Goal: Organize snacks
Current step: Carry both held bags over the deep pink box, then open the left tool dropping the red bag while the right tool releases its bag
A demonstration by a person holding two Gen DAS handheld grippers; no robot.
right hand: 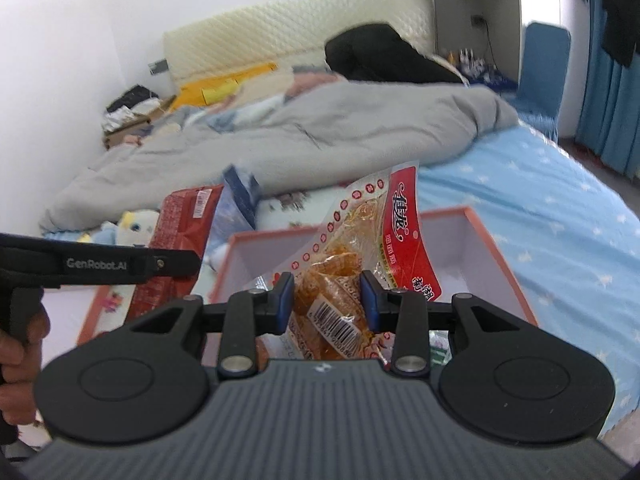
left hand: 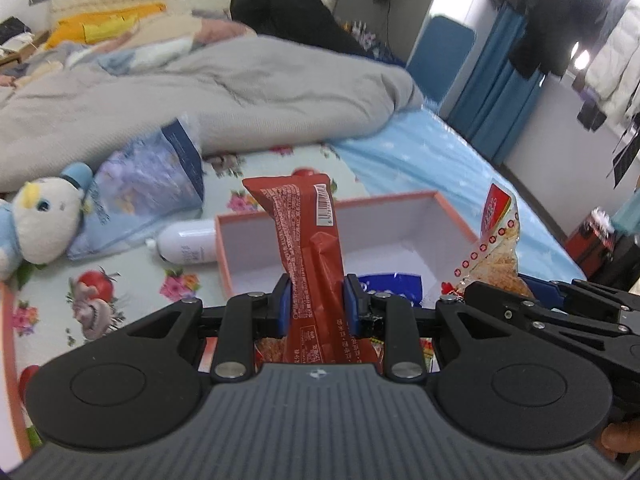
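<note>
My left gripper (left hand: 316,300) is shut on a long red snack packet (left hand: 308,240) and holds it upright over the near edge of an open pink-rimmed box (left hand: 452,216) with a white inside. A blue snack bag (left hand: 394,286) lies in the box. My right gripper (right hand: 328,300) is shut on a clear packet of orange snacks with a red label (right hand: 360,248), above the same box (right hand: 496,248). The left gripper and its red packet (right hand: 180,248) show at the left of the right wrist view; the right gripper's packet (left hand: 496,240) shows at the right of the left wrist view.
The box sits on a bed with a floral sheet (left hand: 120,312) and a blue sheet (left hand: 420,160). A plush toy (left hand: 44,220), a blue-purple bag (left hand: 148,196) and a white bottle (left hand: 188,246) lie left of the box. A grey duvet (left hand: 200,92) is behind.
</note>
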